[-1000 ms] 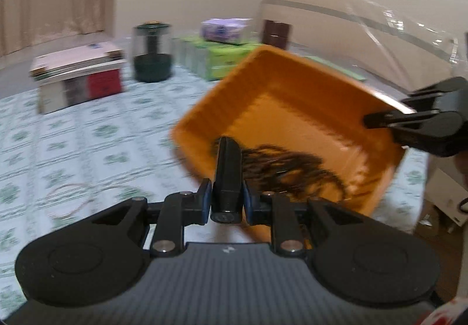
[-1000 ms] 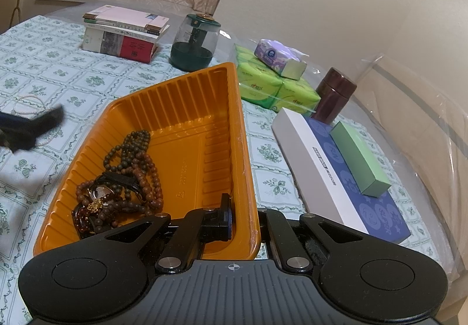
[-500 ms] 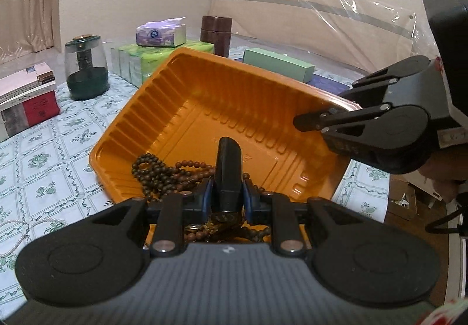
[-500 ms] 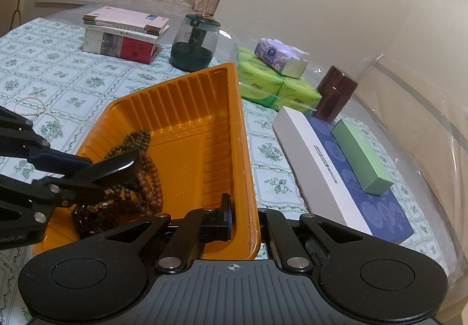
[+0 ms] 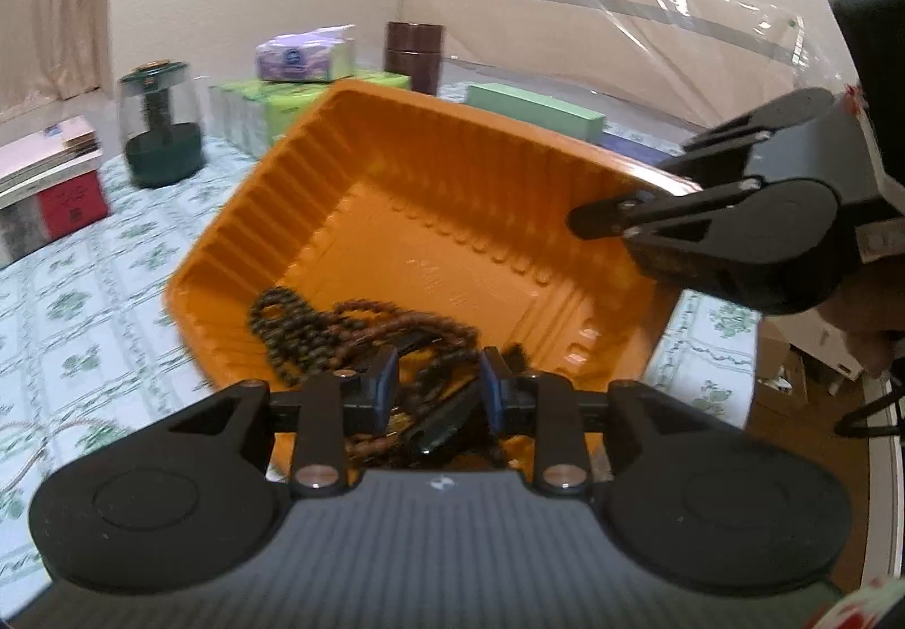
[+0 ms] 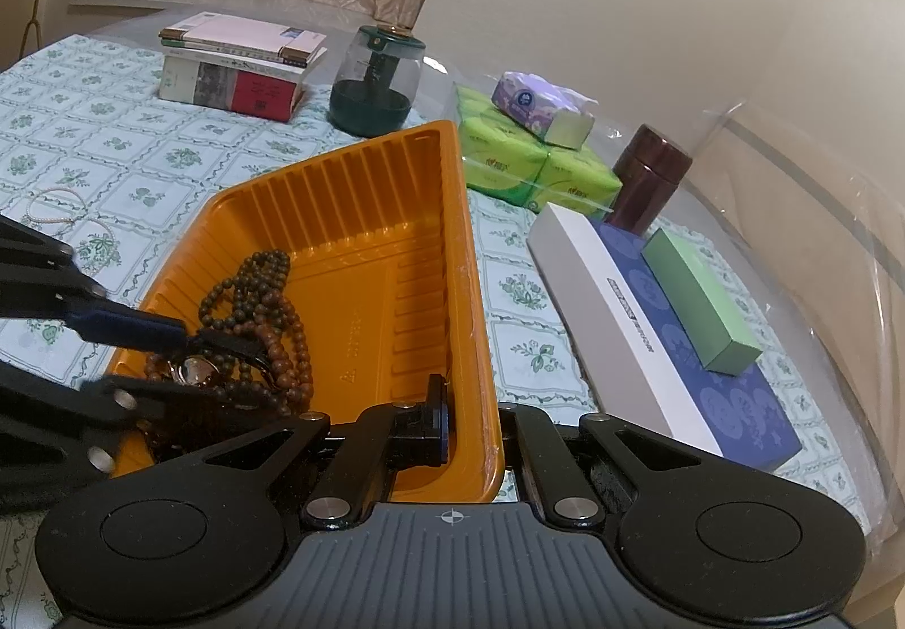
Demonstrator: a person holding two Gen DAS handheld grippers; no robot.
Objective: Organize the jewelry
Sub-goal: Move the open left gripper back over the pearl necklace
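Beads: dark and brown strings of beads (image 6: 266, 306) lie heaped in the near left part of the tray, tangled with a black strap and a small round shiny piece (image 6: 195, 369).
Tray: an orange ribbed plastic tray (image 6: 362, 210) sits on the counter, its right wall clamped at the near corner by the right gripper.
Right gripper: the right gripper (image 6: 472, 428) has its jaws together on the tray's rim, one finger inside the wall and one outside; in the left view it reaches in from the right onto the tray's edge (image 5: 616, 219).
Left gripper: the left gripper (image 5: 434, 391) points down into the heap; its jaws are opening, with beads and the black strap lying between them. The pads do not plainly press on anything.
Loose necklace: a pale, thin necklace (image 6: 54, 207) lies on the counter near its left edge, apart from the tray.
Counter: a cloth with green flower squares (image 6: 113, 142) covers it.
Behind the tray: a stack of books (image 6: 243, 63), a glass jar with a dark green base (image 6: 373, 80), green tissue packs (image 6: 526, 165) with a purple pack (image 6: 537, 106) on top.
Right of the tray: a long white and blue box (image 6: 639, 306), a green box (image 6: 698, 301) on top of it, a brown cylinder (image 6: 647, 185) at its far end.
Far right edge: clear plastic sheet (image 6: 820, 210).
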